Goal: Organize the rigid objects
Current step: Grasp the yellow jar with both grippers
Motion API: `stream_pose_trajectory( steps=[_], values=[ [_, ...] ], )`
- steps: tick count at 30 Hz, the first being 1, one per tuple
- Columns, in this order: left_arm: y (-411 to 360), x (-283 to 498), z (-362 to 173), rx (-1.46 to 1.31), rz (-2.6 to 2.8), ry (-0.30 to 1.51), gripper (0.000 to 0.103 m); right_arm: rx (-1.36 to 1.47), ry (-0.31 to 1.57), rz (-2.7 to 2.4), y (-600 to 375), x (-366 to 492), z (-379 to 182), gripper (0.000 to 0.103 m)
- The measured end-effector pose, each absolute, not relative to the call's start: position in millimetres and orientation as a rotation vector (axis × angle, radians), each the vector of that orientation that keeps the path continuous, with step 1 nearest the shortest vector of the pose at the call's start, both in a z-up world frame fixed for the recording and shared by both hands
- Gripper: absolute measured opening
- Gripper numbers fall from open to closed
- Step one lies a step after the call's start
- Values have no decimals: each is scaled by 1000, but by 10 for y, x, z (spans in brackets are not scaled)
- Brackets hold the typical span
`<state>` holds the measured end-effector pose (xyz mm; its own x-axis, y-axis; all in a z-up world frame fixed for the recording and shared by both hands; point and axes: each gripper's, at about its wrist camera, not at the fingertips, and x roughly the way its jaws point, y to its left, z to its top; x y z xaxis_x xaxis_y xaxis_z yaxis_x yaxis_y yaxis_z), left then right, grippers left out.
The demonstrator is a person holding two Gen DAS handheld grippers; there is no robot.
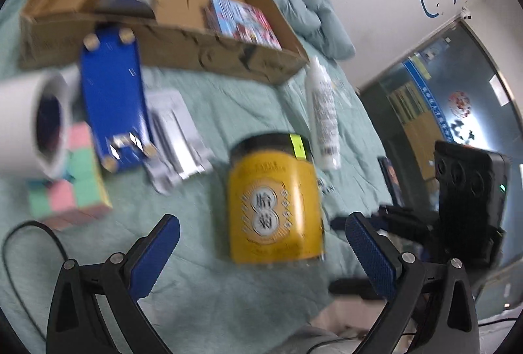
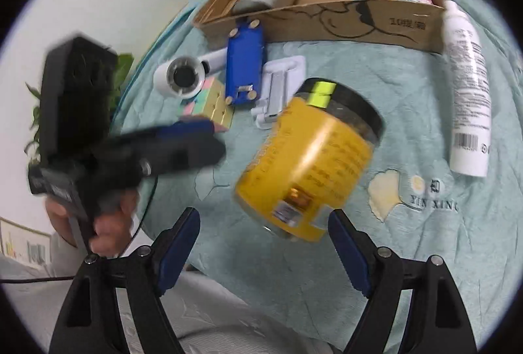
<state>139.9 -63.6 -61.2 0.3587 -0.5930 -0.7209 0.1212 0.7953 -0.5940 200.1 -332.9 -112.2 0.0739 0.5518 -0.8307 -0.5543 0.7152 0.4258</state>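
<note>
Jar (image 1: 276, 200) with yellow label lies on the green blanket (image 1: 202, 282), near the cardboard box (image 1: 163, 40); left gripper (image 1: 261, 252) and right gripper (image 2: 264, 242) both gape released around it, pads not touching.

We see round tabletop under teal blanket (image 2: 425, 256), bearing cardboard box (image 2: 359, 17), yellow jar (image 2: 310, 164), white bottle (image 2: 467, 92), blue plate (image 2: 245, 62), pastel cube (image 2: 212, 105), white bracket (image 2: 281, 85), white roll (image 2: 183, 76).

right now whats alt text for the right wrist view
A yellow jar with a black lid lies tilted on a teal blanket, just ahead of the open right hand-held gripper. Behind it stands a cardboard box; a white bottle lies at right.
</note>
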Motion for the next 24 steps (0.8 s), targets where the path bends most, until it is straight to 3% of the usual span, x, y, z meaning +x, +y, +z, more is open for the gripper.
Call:
stream_pose_trajectory(
  steps=[7, 11, 16, 24],
  values=[
    [-805, 1667, -859, -579, -565, 1165, 97, 210, 1344, 739, -3489, 2362, -1436, 83],
    [-836, 1843, -1023, -633, -569, 1219, 96, 330, 1394, 782, -3472, 2467, -1632, 88],
    [-943, 1950, -1248, -649, -582, 1311, 86, 292, 1388, 815, -3282, 2380, -1705, 92],
    [-1016, 2014, -1267, -619, -588, 1335, 85, 156, 1338, 791, -3039, 2337, -1705, 93]
  ],
)
